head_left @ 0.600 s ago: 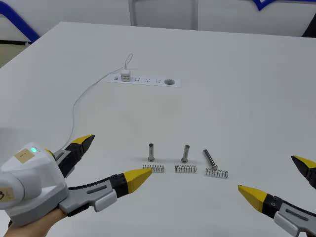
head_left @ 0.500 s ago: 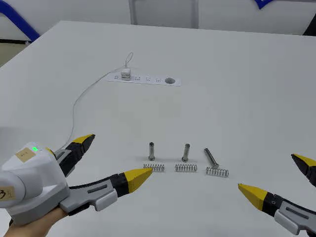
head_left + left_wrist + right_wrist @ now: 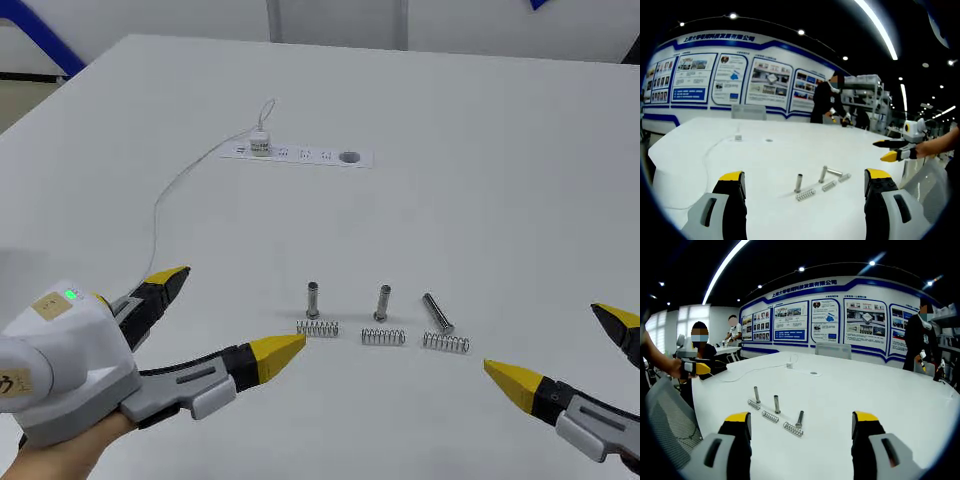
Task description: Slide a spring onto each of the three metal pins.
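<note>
Two short metal pins [image 3: 313, 299] [image 3: 383, 302] stand upright on the white table; a third pin [image 3: 437, 313] lies on its side to their right. A small spring lies in front of each: left spring [image 3: 317, 328], middle spring [image 3: 382, 337], right spring [image 3: 445, 343]. My left gripper [image 3: 232, 312] is open, low at the left, its nearer tip just left of the left spring. My right gripper [image 3: 550, 342] is open at the right, apart from the right spring. The left gripper view has the pins [image 3: 799, 182] and springs [image 3: 805, 194] between its jaws; so does the right gripper view, pins [image 3: 776, 404], springs [image 3: 770, 416].
A white power strip [image 3: 295, 155] lies farther back on the table, with a plug [image 3: 260, 145] and a white cable [image 3: 165, 200] running off to the left. People stand in the background [image 3: 826, 100] [image 3: 920, 337]. A mesh chair back [image 3: 667, 415] is near the table edge.
The head camera has shifted a little. Pins and springs lie as before, and both grippers stay open in about the same places.
</note>
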`<control>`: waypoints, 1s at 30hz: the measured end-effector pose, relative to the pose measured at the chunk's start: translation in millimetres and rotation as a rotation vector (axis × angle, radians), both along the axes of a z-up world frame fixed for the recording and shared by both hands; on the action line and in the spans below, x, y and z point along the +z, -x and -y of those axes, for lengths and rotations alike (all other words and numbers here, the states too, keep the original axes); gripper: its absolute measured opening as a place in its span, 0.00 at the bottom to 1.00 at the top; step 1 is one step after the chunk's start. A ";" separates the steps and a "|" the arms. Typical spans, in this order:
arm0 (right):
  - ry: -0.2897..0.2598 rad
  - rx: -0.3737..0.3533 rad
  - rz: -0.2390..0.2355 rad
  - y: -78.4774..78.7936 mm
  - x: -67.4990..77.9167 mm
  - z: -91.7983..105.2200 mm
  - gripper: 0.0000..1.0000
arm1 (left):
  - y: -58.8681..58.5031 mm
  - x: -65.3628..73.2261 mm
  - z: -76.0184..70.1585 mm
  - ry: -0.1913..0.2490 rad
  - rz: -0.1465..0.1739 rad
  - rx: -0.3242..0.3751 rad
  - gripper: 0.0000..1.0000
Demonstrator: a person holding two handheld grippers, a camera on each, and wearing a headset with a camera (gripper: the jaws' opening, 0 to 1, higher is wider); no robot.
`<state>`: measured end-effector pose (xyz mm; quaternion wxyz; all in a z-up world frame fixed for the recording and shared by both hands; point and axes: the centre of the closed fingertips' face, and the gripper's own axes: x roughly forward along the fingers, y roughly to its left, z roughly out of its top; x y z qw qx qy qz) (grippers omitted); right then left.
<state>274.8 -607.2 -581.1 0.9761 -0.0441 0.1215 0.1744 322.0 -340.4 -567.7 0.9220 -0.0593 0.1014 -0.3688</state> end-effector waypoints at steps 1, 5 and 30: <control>-0.001 0.001 0.000 0.0 -0.2 -0.1 0.84 | 0.1 -0.7 -0.4 -0.001 -0.002 0.001 1.00; 0.002 0.002 -0.007 1.5 -1.9 -0.2 0.83 | 1.8 -5.3 -1.0 -0.010 -0.005 0.002 1.00; 0.043 0.046 -0.081 -22.8 -7.1 2.0 0.74 | 2.5 -21.3 3.6 -0.006 -0.056 0.000 1.00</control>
